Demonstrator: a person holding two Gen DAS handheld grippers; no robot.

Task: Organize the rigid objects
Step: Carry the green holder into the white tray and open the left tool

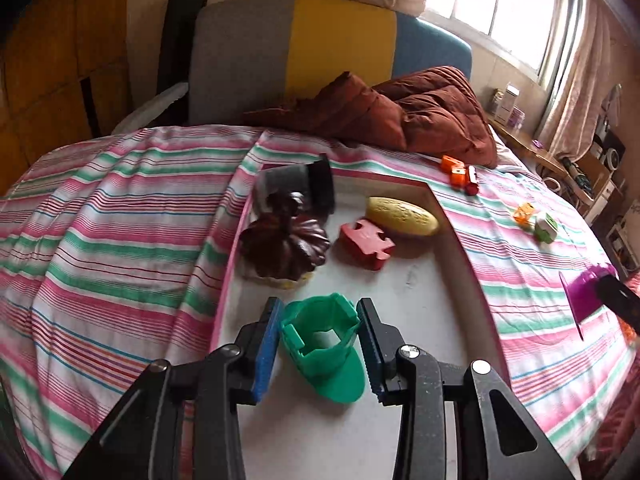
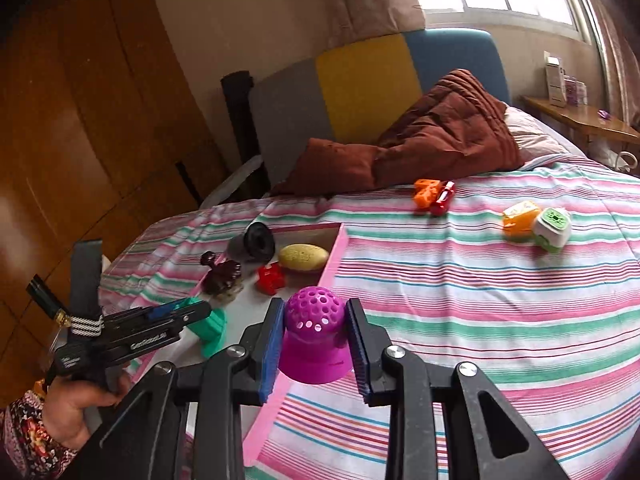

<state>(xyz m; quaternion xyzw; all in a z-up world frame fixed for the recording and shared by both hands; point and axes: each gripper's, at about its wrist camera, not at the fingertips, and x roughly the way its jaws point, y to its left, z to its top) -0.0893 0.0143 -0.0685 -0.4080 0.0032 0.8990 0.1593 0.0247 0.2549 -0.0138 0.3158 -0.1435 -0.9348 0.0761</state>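
My left gripper [image 1: 320, 312] is shut on a green plastic cup-like piece [image 1: 324, 344], held low over the near end of a white tray with a pink rim [image 1: 228, 280]. In the tray lie a dark brown fluted mould [image 1: 284, 248], a black cylinder [image 1: 296, 184], a red puzzle-shaped piece [image 1: 366, 242] and a yellow oval [image 1: 402, 216]. My right gripper [image 2: 316, 320] is shut on a purple perforated dome [image 2: 314, 332], above the tray rim [image 2: 332, 264] and the striped bedspread. The right wrist view also shows the left gripper [image 2: 188, 312] with the green piece [image 2: 212, 330], held by a hand [image 2: 76, 404].
On the striped bedspread [image 2: 480, 320] lie an orange and a red toy [image 2: 434, 196], an orange block [image 2: 518, 220] and a white-green block [image 2: 552, 228]. A brown quilt [image 2: 440, 140] lies by the headboard. A wooden wardrobe [image 2: 100, 100] stands left, a side table [image 2: 580, 116] right.
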